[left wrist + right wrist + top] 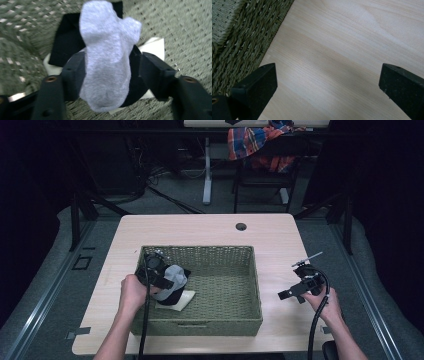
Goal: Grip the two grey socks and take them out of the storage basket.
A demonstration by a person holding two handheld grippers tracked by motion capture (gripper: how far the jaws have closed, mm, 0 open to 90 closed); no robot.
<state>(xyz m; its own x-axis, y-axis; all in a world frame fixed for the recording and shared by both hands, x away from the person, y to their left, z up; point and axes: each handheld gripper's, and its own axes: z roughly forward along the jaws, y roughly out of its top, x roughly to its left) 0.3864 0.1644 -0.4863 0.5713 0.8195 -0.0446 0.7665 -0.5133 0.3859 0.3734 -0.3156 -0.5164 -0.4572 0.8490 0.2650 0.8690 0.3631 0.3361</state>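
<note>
A green woven basket stands in the middle of the wooden table. Over its left part my left gripper is shut on a light grey sock. In the left gripper view the grey sock stands between the jaws of the left gripper. Beneath it on the basket floor lie a black cloth and a white cloth. My right gripper hovers open over bare table to the right of the basket. The right gripper holds nothing, and the basket wall is at its left.
The right half of the basket floor is bare weave. A round cable hole sits at the table's far edge. Beyond the table stand a chair with a plaid cloth and a white desk leg.
</note>
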